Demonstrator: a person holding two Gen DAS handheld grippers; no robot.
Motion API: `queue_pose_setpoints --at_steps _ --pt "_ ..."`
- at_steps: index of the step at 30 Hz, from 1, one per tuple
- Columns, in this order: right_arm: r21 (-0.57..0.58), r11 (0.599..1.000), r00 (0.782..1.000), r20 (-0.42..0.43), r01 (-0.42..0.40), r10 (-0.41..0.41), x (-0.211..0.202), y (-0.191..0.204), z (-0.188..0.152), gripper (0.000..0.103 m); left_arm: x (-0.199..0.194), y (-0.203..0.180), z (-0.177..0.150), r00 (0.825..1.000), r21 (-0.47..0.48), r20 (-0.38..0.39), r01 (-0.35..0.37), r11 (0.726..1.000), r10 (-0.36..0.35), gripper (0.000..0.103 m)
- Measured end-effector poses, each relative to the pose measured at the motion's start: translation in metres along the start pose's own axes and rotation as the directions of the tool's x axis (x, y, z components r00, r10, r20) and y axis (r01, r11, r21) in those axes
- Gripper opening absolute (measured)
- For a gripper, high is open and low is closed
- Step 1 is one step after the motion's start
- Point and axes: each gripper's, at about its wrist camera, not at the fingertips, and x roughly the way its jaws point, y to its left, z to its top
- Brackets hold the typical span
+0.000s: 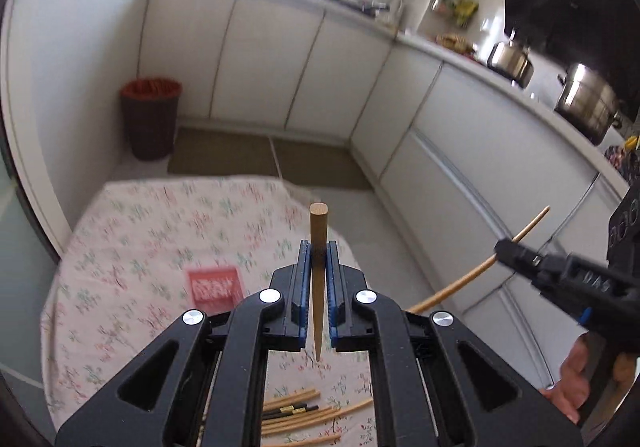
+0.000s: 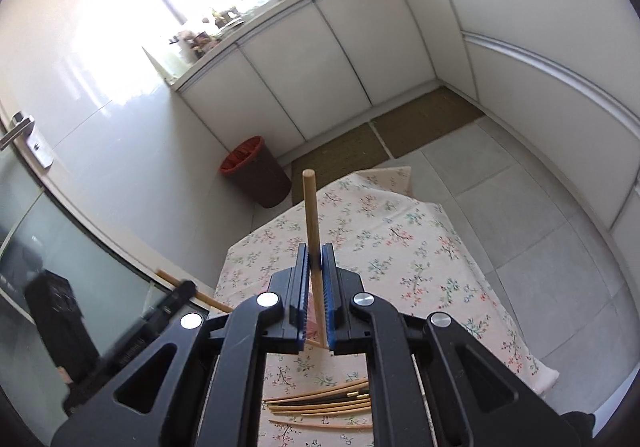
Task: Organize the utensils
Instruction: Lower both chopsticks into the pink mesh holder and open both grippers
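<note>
My left gripper (image 1: 319, 251) is shut on a wooden chopstick (image 1: 319, 231) that points away from me, held above the floral tablecloth (image 1: 152, 231). My right gripper (image 2: 316, 253) is shut on a second, paler wooden chopstick (image 2: 311, 207), also held in the air. The right gripper also shows at the right of the left wrist view (image 1: 505, 250) with its chopstick (image 1: 460, 283). The left gripper shows blurred at the left of the right wrist view (image 2: 188, 289). A loose pile of wooden and dark chopsticks (image 1: 300, 413) lies on the cloth below both grippers; it also shows in the right wrist view (image 2: 324, 403).
A red square card (image 1: 214, 285) lies on the cloth. A brown bin with a red liner (image 1: 151, 119) stands by the white cabinets (image 1: 280, 59). Steel pots (image 1: 588, 103) sit on the counter at right. A glass door (image 2: 60, 247) is at the left.
</note>
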Motion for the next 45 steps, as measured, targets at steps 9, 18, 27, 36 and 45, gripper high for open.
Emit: queue_pose_setpoints --at_steps 9,18,27,36,45 --pt "-0.089 0.995 0.999 0.003 -0.043 0.044 0.012 0.063 0.020 0.007 -0.031 0.022 0.048 0.986 -0.006 0.124 -0.111 0.994 0.111 0.006" --pt "-0.148 0.987 0.998 -0.016 -0.061 0.060 0.065 0.097 0.021 0.007 0.017 0.054 0.038 0.971 0.012 0.105 -0.215 0.977 0.213 0.006" --pt "-0.192 0.980 0.997 -0.066 -0.047 0.035 0.129 0.099 0.004 0.007 0.029 0.094 0.011 0.978 -0.101 0.135 -0.144 0.984 0.157 0.048" --pt "-0.249 0.968 0.995 -0.095 -0.018 -0.006 0.176 0.109 -0.027 0.010 -0.019 0.120 0.026 0.949 -0.194 0.239 -0.158 0.968 0.203 0.052" --pt "-0.273 0.960 0.998 0.008 0.057 -0.057 0.153 0.113 -0.039 0.059 -0.007 0.116 0.013 0.937 -0.164 0.162 -0.283 0.945 0.309 0.055"
